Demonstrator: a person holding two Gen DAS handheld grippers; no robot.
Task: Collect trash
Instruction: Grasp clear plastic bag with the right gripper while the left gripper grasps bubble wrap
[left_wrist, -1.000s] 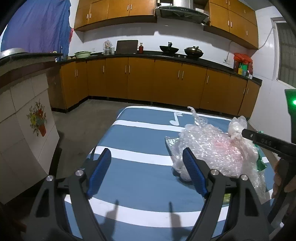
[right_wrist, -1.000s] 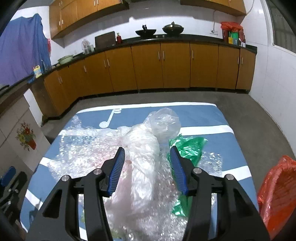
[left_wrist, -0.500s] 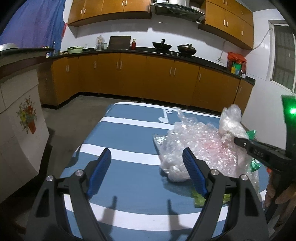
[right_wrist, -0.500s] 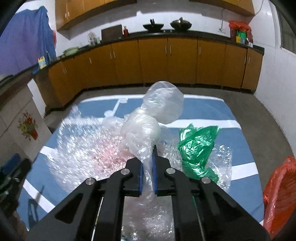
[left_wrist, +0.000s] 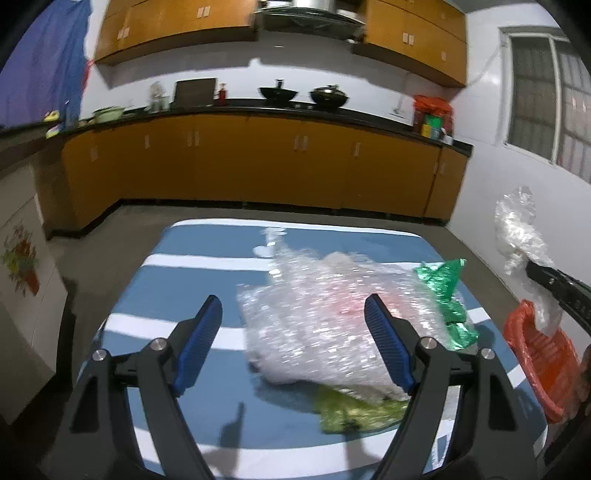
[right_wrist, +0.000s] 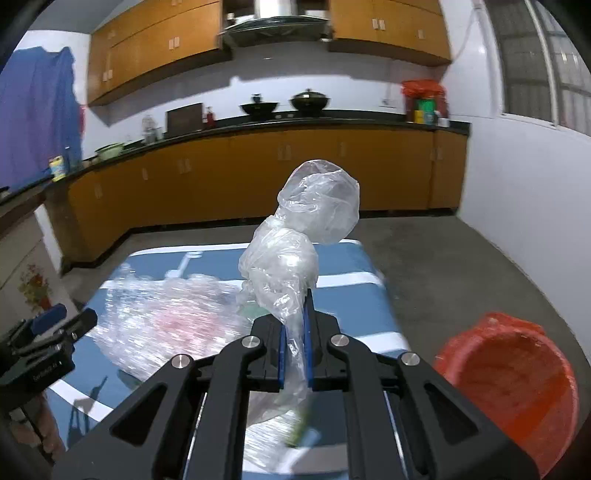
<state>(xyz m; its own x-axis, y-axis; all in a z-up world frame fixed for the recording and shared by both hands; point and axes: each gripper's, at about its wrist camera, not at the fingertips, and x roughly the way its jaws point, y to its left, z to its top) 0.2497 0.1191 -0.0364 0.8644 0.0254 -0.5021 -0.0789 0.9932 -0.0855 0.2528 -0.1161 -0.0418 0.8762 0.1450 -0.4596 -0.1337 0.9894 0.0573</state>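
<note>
My right gripper (right_wrist: 295, 295) is shut on a clear plastic bag (right_wrist: 303, 229) and holds it up above the right side of the blue striped table (right_wrist: 369, 325). The same bag (left_wrist: 517, 229) shows at the right in the left wrist view, held by the right gripper (left_wrist: 532, 267). My left gripper (left_wrist: 293, 314) is open and empty over the table's front, just before a heap of bubble wrap (left_wrist: 325, 314). A green plastic wrapper (left_wrist: 443, 291) lies against the heap's right side and a yellow-green piece (left_wrist: 354, 410) sticks out under its front.
An orange-red bin (right_wrist: 513, 387) stands on the floor right of the table; it also shows in the left wrist view (left_wrist: 539, 354). Orange kitchen cabinets (left_wrist: 258, 166) line the far wall. A tiled counter (left_wrist: 22, 266) stands to the left.
My right gripper closed on the clear bag, lifted it off the heap and carried it right toward the bin. The left gripper stayed open and shifted toward the bubble wrap.
</note>
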